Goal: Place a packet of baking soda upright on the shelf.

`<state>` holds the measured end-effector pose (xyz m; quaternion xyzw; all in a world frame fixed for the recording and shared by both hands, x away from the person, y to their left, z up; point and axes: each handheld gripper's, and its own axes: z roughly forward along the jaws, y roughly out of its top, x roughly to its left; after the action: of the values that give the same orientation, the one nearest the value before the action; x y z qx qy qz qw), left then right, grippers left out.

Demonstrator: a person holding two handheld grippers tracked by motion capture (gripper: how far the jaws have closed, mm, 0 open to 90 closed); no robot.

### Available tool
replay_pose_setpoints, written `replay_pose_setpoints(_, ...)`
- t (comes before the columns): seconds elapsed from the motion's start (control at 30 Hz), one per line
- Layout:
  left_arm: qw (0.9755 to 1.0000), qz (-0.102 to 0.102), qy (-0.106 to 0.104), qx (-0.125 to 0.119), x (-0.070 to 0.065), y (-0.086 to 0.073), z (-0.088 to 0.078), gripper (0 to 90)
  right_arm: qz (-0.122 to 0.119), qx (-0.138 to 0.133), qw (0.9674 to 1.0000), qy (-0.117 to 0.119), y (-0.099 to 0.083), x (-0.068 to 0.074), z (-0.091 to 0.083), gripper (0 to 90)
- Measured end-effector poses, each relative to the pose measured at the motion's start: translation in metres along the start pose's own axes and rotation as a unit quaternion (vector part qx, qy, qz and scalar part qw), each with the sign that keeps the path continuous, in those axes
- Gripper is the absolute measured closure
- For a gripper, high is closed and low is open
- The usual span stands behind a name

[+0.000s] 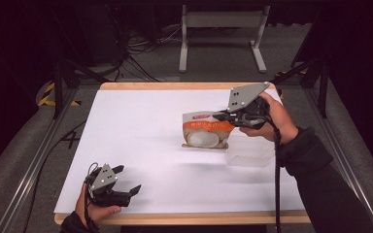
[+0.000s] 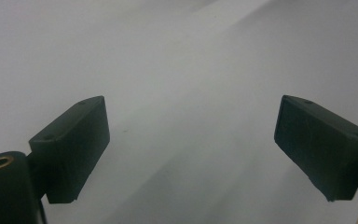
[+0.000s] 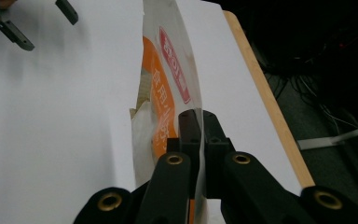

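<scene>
The right gripper [image 1: 219,116] is clamped on the top edge of the pouch [image 1: 205,130], which stands upright right of the bench's [image 1: 141,141] middle, nearer the right edge, long axis running parallel to the front edge. Its print is too blurred to read. A clear tub [image 1: 249,151] just beside it is barely visible. At the front left corner, the left gripper [image 1: 127,181] rests with jaws spread, holding nothing.

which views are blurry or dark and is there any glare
High view: white table evenly lit, surroundings dark, bag soft. Left gripper view: hazy grey, fingers dim. Right gripper view: bag readable, near fingers slightly soft. No strong glare.
</scene>
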<state>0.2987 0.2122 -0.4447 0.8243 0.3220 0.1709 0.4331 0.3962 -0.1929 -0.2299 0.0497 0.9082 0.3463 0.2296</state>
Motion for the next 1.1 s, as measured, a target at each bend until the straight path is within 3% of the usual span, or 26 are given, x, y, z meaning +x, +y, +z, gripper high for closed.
replay_pose_setpoints(0.33,1.0,0.0,0.0,-0.002,0.0,0.0,0.0,10.9,0.011,0.002,0.9996,-0.025,-0.022,-0.014,-0.027,90.0)
replay_pose_setpoints(0.63,0.9997,-0.001,0.004,-0.023,0.002,0.002,-0.006,10.6,0.032,0.006,0.9987,-0.039,-0.05,-0.021,-0.048,90.0)
replay_pose_setpoints(1.1,0.9996,-0.003,0.008,-0.026,0.003,0.002,-0.008,10.6,0.037,0.025,0.9982,-0.04,-0.074,-0.027,-0.064,90.0)
